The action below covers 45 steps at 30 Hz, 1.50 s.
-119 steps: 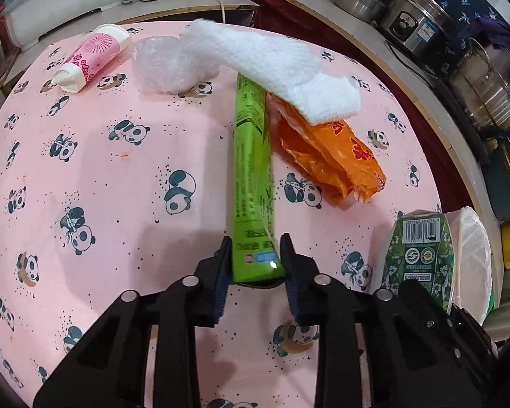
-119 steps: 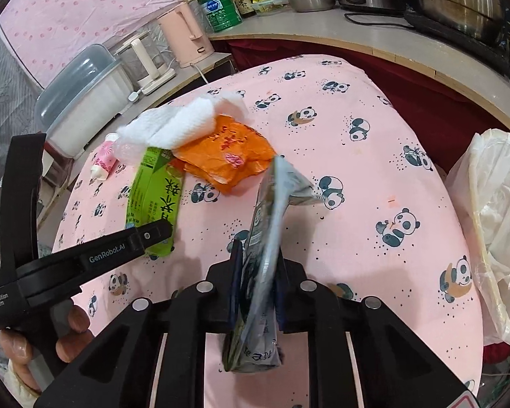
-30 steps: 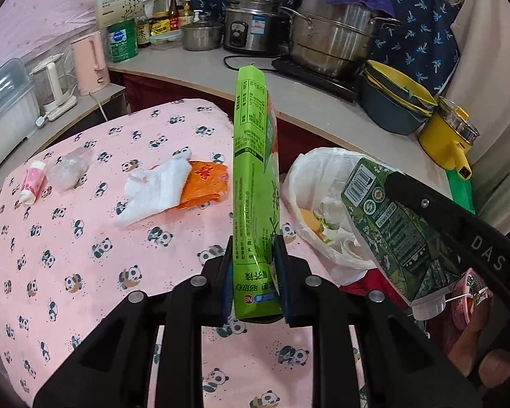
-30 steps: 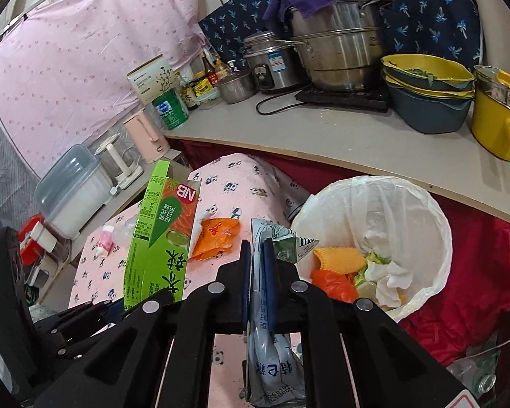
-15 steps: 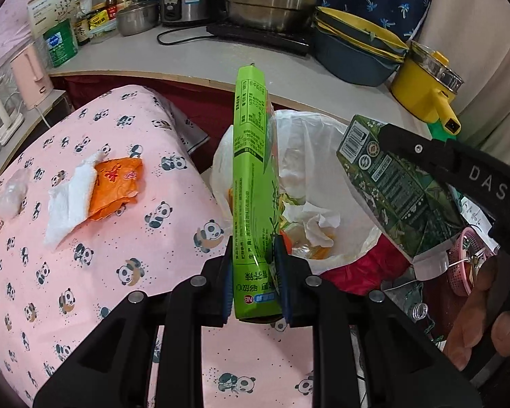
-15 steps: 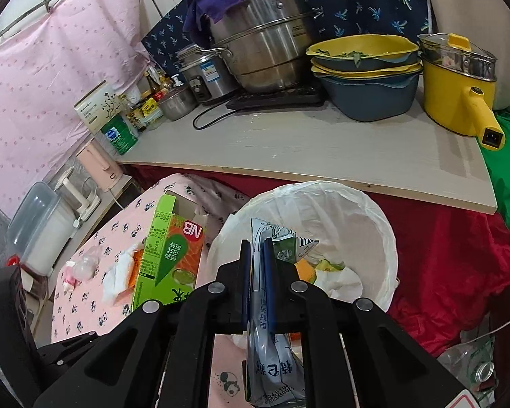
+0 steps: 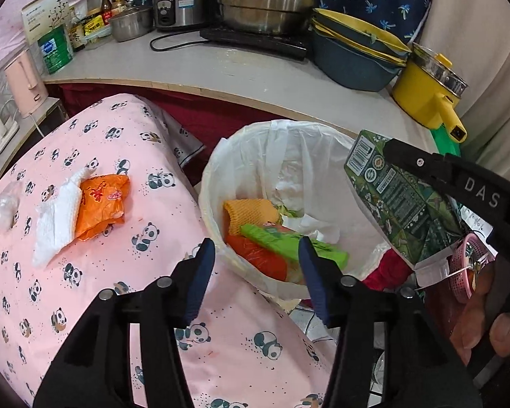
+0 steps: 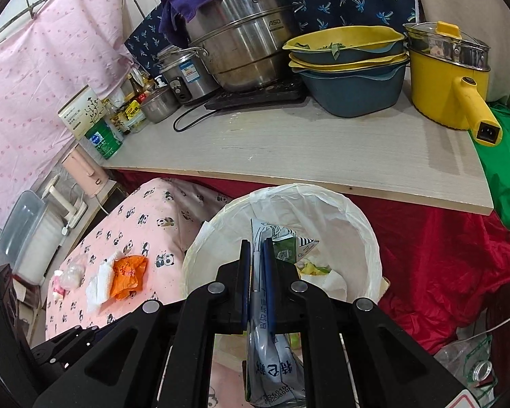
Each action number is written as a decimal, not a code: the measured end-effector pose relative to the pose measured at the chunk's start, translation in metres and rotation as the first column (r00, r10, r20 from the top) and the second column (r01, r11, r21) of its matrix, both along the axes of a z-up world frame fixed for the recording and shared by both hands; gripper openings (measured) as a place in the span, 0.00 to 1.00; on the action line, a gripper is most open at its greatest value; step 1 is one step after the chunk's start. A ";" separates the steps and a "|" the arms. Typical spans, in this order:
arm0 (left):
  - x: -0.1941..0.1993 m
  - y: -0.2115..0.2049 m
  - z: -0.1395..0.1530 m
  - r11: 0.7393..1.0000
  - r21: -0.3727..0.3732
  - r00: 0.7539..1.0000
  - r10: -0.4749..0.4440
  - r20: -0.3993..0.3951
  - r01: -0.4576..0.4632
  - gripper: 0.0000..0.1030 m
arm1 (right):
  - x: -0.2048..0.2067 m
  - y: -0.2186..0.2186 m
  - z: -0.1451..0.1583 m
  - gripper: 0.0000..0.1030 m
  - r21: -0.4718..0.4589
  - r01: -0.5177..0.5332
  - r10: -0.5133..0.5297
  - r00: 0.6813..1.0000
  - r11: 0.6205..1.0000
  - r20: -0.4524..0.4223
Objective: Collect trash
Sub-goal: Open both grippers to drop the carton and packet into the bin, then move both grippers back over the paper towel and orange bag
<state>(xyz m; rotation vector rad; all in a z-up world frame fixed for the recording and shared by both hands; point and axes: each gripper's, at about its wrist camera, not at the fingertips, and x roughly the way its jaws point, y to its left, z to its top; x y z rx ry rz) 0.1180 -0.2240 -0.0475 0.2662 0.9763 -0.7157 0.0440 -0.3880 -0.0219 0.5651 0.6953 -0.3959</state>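
My left gripper [image 7: 256, 255] is open and empty, above the near rim of the white-lined trash bin [image 7: 217, 166]. The green carton [image 7: 292, 241] lies inside the bin on orange trash. My right gripper [image 8: 256, 258] is shut on a flattened dark green drink carton [image 8: 278, 244], held over the bin [image 8: 363, 224]; the carton also shows in the left wrist view [image 7: 401, 200]. On the pink panda tablecloth [image 7: 85, 299] lie an orange wrapper [image 7: 100, 204], a white tissue [image 7: 52, 224] and a clear plastic bag [image 7: 1, 209].
A counter [image 8: 306, 142] behind the bin carries a large steel pot [image 8: 244, 44], a rice cooker [image 8: 183, 71], stacked blue and yellow basins [image 8: 350, 64] and a yellow electric pot [image 8: 448, 78]. Red cloth [image 8: 442, 255] hangs beside the bin. A pink kettle [image 7: 25, 83] stands at the left.
My left gripper has opened and the green carton has dropped into the bin. My right gripper has come closer over the bin with its dark green carton.
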 end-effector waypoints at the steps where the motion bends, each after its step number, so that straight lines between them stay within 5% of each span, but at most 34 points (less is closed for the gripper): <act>1: 0.002 0.002 0.000 1.000 -0.001 1.000 0.008 -0.003 -0.008 0.48 | 0.002 -0.001 0.000 0.08 0.000 -0.001 0.001 1.000 1.000 0.001; 7: 0.011 0.014 0.003 0.999 -0.009 0.999 0.048 0.004 -0.048 0.57 | 0.013 0.003 0.001 0.10 -0.001 -0.005 0.005 1.000 1.000 0.016; 16: 0.015 0.030 0.010 0.996 -0.029 0.996 0.090 0.029 -0.089 0.67 | 0.017 0.016 0.013 0.27 -0.031 -0.011 0.012 0.999 0.999 0.030; 30: 0.017 0.065 0.017 0.986 -0.051 0.987 0.158 0.031 -0.156 0.68 | 0.015 0.051 0.033 0.45 -0.075 -0.042 0.046 0.998 0.996 0.043; 45: 0.028 0.130 0.020 0.961 -0.073 0.963 0.269 0.022 -0.267 0.69 | 0.033 0.111 0.047 0.52 -0.110 -0.145 0.150 0.988 0.983 0.040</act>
